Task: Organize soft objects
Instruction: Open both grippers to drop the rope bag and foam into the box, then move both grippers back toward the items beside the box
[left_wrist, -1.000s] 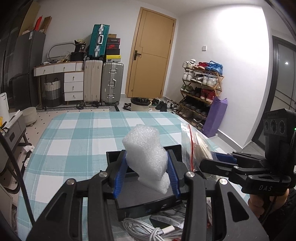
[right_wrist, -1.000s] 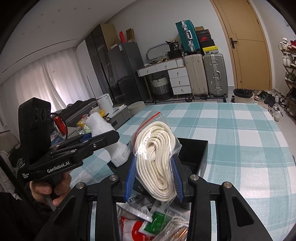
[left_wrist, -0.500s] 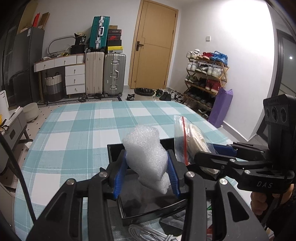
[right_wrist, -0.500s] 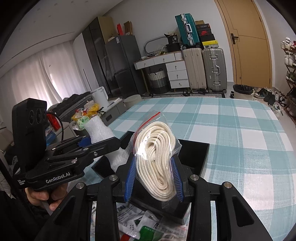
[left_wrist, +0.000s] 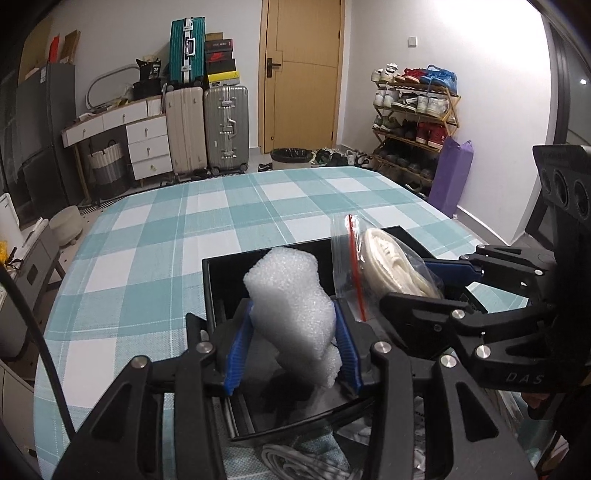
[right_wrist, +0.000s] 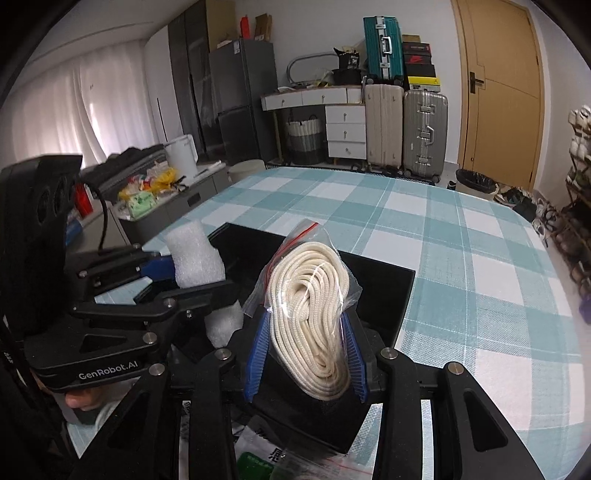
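Checked worktop (left_wrist: 155, 258) ahead; my left claw (left_wrist: 293, 332) pinches foam (left_wrist: 291, 306), my right claw (right_wrist: 306, 343) clamps bagged rope (right_wrist: 314, 314), both poised above the tray (right_wrist: 384, 291), I judge for dropping in.

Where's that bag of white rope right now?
The bag of rope is pinched in the right tool, above the black tray, just right of the foam piece held by the left tool.
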